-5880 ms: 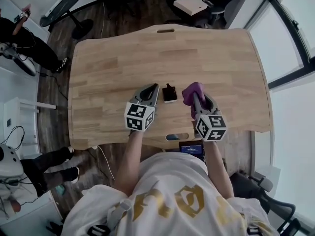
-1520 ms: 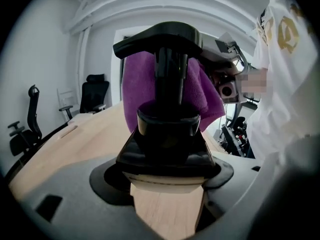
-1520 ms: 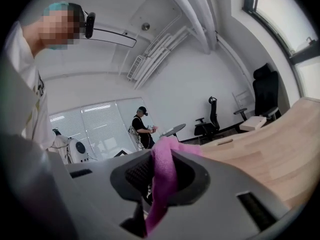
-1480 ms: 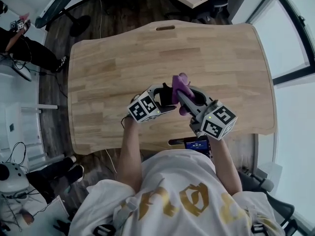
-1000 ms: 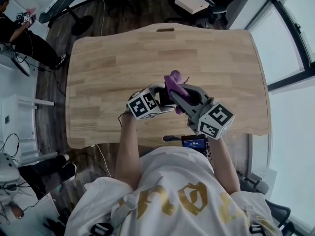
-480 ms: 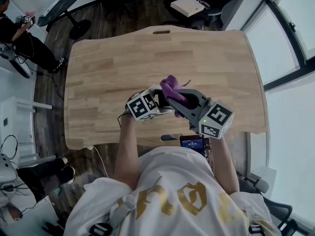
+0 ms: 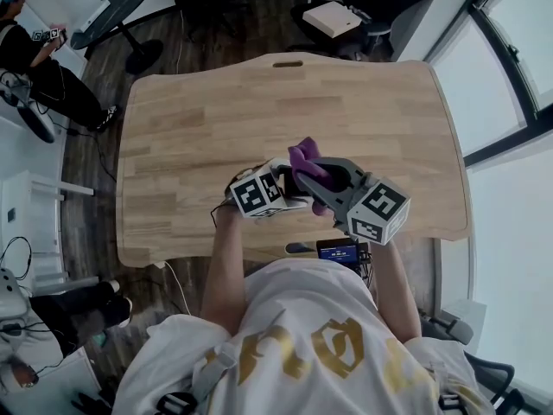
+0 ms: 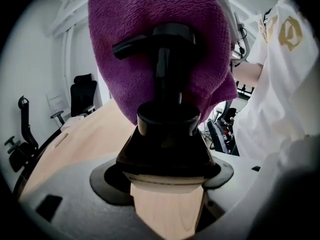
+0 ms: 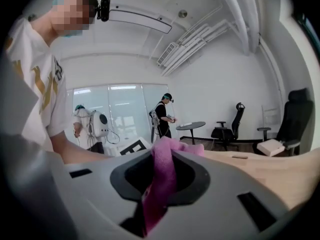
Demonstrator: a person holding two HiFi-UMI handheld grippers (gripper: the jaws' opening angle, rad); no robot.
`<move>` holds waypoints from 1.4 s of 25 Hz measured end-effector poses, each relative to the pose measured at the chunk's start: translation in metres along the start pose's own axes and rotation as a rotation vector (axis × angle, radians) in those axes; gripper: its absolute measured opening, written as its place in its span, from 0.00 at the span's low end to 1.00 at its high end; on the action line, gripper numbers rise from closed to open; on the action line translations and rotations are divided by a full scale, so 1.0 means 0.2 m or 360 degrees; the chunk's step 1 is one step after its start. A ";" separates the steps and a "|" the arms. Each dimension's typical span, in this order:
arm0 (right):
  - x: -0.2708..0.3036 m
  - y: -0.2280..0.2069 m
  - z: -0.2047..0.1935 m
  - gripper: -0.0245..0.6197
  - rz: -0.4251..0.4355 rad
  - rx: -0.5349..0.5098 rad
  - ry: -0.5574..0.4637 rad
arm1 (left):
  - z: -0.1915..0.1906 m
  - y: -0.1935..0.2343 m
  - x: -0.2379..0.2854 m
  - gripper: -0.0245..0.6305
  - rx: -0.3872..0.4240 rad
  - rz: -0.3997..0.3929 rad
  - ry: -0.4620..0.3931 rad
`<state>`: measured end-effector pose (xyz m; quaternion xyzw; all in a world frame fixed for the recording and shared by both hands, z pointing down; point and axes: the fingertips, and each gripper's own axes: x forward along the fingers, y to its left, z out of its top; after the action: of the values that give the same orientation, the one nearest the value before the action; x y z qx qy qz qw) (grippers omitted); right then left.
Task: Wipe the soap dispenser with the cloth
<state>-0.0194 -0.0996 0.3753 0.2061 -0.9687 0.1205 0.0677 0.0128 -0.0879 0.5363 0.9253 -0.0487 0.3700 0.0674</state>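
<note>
Left gripper (image 7: 285, 184) clamps the dispenser (image 8: 167, 134); right gripper (image 7: 321, 178) pinches the cloth (image 8: 150, 44) against it; hard rubbing could twist the dispenser loose.

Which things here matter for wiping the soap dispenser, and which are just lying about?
In the job: soap dispenser, left gripper holding it, cloth, right gripper holding it.
Lying about: white box, round side table, office chair.
</note>
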 end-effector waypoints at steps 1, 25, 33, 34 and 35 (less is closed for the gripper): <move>0.01 -0.02 -0.01 0.12 -0.0041 -0.0051 0.0027 | -0.01 0.00 0.00 0.56 0.0012 -0.0009 0.0019; 0.01 -0.29 0.00 0.12 -0.0340 0.0053 -0.0111 | 0.10 -0.07 0.04 0.56 0.0062 -0.0128 -0.0132; -0.03 -0.34 -0.06 0.12 -0.0313 0.0345 -0.0222 | 0.16 -0.06 0.01 0.56 0.0050 -0.0093 -0.0227; -0.03 -0.34 -0.07 0.12 -0.0301 0.0374 -0.0229 | 0.17 -0.06 0.00 0.56 0.0042 -0.0089 -0.0247; -0.04 -0.34 -0.07 0.12 -0.0281 0.0412 -0.0250 | 0.18 -0.05 -0.01 0.56 0.0031 -0.0085 -0.0268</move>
<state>0.0162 -0.1526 0.4021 0.3062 -0.9256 0.2213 -0.0250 0.0375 -0.0828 0.5091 0.9548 -0.0259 0.2893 0.0638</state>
